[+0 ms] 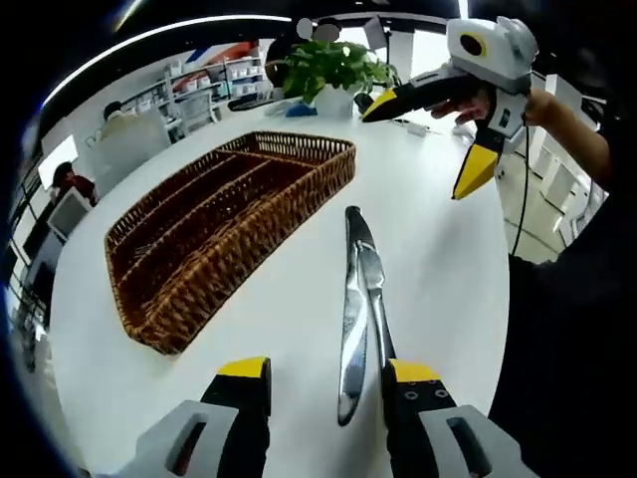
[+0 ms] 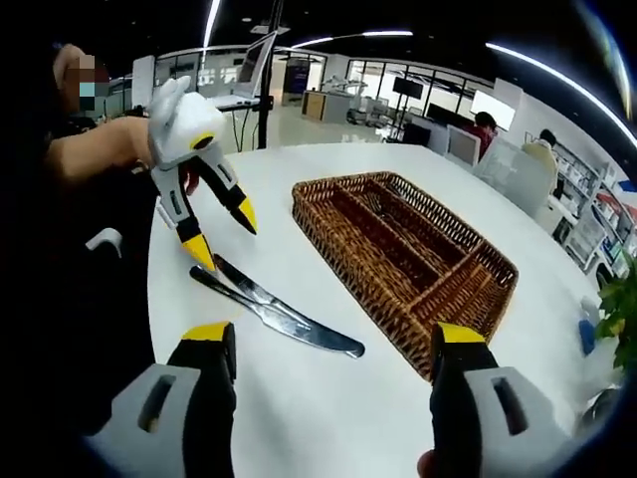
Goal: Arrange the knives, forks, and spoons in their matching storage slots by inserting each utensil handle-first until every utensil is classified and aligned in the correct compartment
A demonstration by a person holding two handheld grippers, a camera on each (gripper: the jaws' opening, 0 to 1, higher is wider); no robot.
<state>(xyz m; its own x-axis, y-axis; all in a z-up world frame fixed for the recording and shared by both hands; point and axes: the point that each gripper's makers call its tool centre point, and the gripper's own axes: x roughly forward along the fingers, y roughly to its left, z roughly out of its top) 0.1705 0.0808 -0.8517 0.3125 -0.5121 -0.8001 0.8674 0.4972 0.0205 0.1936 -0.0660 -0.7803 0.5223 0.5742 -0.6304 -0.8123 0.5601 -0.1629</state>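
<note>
Both hand-held grippers (left (image 1: 323,383), right (image 2: 333,349)) gape wide, empty, above two knives (image 1: 356,309) beside basket (image 1: 224,229).

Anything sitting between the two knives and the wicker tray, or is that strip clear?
Bare white table lies between the knives and the wicker tray; nothing sits in that strip. The left gripper view shows the same gap, knives beside tray.

Bright overhead strip lights (image 2: 212,20), sharp, fisheye-warped edges.
</note>
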